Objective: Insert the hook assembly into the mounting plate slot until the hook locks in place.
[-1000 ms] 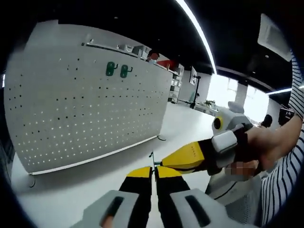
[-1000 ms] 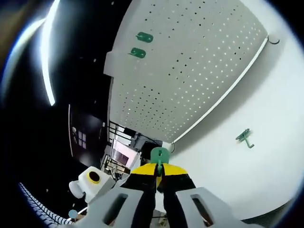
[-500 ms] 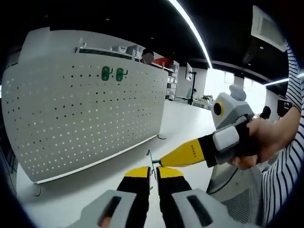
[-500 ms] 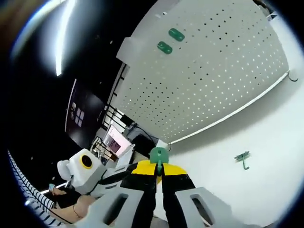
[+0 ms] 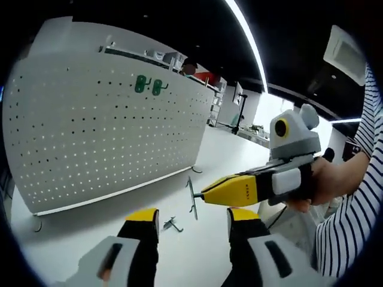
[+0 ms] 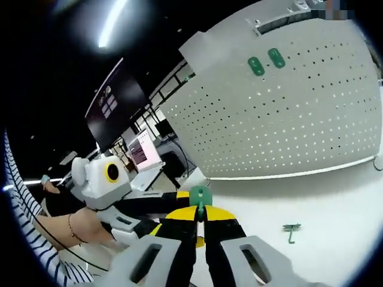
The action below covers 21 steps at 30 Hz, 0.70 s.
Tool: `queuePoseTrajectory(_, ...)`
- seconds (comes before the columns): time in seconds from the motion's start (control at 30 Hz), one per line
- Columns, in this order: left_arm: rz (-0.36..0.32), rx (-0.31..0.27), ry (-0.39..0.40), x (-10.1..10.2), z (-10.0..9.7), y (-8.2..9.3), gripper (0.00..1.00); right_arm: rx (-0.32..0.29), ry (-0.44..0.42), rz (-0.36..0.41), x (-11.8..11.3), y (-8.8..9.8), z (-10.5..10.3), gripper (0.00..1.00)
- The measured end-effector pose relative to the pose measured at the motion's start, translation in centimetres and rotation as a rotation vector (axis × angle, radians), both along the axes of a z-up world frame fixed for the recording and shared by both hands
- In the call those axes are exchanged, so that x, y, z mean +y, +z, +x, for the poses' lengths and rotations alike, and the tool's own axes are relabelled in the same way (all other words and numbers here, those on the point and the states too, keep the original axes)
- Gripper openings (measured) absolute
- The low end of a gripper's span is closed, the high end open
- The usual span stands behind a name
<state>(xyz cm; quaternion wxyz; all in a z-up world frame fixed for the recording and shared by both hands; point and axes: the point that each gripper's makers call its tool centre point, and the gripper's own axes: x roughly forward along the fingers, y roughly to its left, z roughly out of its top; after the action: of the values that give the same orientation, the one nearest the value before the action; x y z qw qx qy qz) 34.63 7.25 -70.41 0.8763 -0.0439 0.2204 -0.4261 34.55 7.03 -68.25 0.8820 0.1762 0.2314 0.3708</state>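
Observation:
My right gripper [image 6: 200, 210] is shut on a green hook assembly [image 6: 200, 195], whose rounded plate stands up between its yellow tips. In the left gripper view that gripper [image 5: 208, 194] reaches in from the right, a hand on it, with the thin hook [image 5: 191, 202] hanging at its tip. My left gripper [image 5: 192, 216] is open just below, its jaws wide apart and nothing between them. The white perforated mounting plate [image 5: 102, 125] stands upright behind, carrying two green hooks [image 5: 148, 85] near its top. Both also show on the plate [image 6: 299, 119] as green hooks [image 6: 266, 61].
A loose hook [image 5: 172, 224] lies on the white table [image 5: 78, 239] in front of the plate, also seen as a small green hook [image 6: 291, 230]. A person's striped sleeve [image 5: 353, 227] is at the right. Monitors and shelving stand far behind.
My left gripper has opened and let go of the hook assembly, which stays in the right gripper. Both cameras have swung, shifting the plate in each view.

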Motion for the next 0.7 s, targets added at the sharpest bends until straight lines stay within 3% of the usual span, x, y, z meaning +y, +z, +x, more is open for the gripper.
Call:
queuePoseTrajectory(0.37, -0.020, 0.035, 0.039, 0.9, -0.1, -0.3, 0.83, -0.096, 0.043, -0.094, 0.4, 0.6, 0.6, 0.00)
queuePoseTrajectory(0.7, -0.039, 0.038, 0.064, 1.1, 0.3, 0.2, 1.00, -0.135, 0.018, -0.115, -0.1, 1.2, 1.6, 0.00)
